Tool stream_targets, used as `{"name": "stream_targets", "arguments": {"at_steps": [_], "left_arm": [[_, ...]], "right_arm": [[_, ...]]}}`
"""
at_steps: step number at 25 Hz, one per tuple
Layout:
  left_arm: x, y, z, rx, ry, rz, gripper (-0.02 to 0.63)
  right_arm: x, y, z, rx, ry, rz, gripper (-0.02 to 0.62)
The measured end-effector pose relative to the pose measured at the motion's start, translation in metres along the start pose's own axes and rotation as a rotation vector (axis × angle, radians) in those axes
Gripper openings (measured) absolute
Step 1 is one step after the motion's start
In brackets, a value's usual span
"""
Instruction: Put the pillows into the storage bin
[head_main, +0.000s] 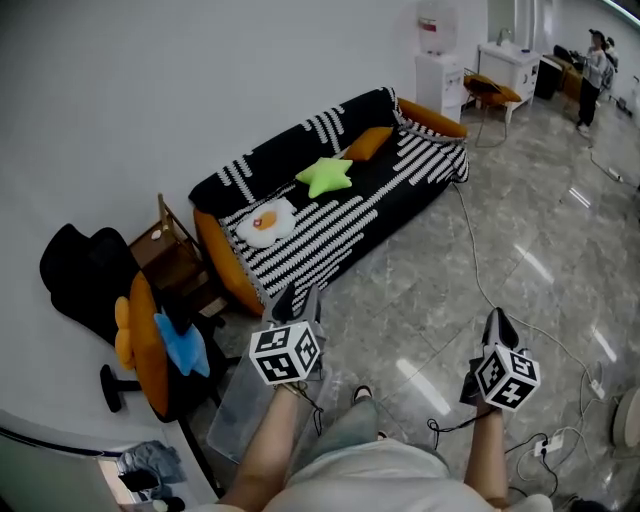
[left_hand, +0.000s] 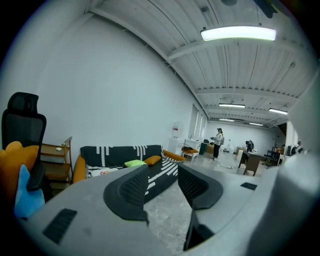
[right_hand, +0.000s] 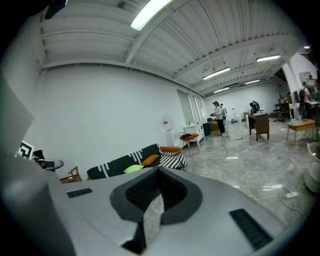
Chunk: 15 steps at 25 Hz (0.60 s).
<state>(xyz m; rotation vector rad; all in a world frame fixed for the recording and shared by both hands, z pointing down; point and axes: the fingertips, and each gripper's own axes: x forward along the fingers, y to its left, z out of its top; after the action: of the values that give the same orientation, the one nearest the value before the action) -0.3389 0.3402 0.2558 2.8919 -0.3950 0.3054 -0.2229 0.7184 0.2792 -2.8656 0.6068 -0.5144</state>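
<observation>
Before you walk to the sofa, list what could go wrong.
1. A cable trails across the floor from the sofa toward you; it could trip you.
2. The right gripper is shut and empty; it must open before it can take the green star pillow.
3. The clear storage bin sits right beside the office chair, so a careless drop may miss.

Left forearm and right forearm reach fwd, held low. Left gripper jaws apart, empty (right gripper jaws pressed together, nothing btwn).
</observation>
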Motion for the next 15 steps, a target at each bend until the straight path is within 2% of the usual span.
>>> {"name": "stream_targets", "arguments": {"at_steps": [8,15], "left_arm": [[0.096,0.017,0.007,-0.026,0.017,-0.011,0.186],[0.217,0.041,0.053,0.005,0.013,-0.016,0.186]], "right_arm": [[0.084,0.004,0.012,-0.011,0.021,-0.016,0.002],[0.201,0.023,0.061,-0.044,0.028,-0.022,0.002]]}}
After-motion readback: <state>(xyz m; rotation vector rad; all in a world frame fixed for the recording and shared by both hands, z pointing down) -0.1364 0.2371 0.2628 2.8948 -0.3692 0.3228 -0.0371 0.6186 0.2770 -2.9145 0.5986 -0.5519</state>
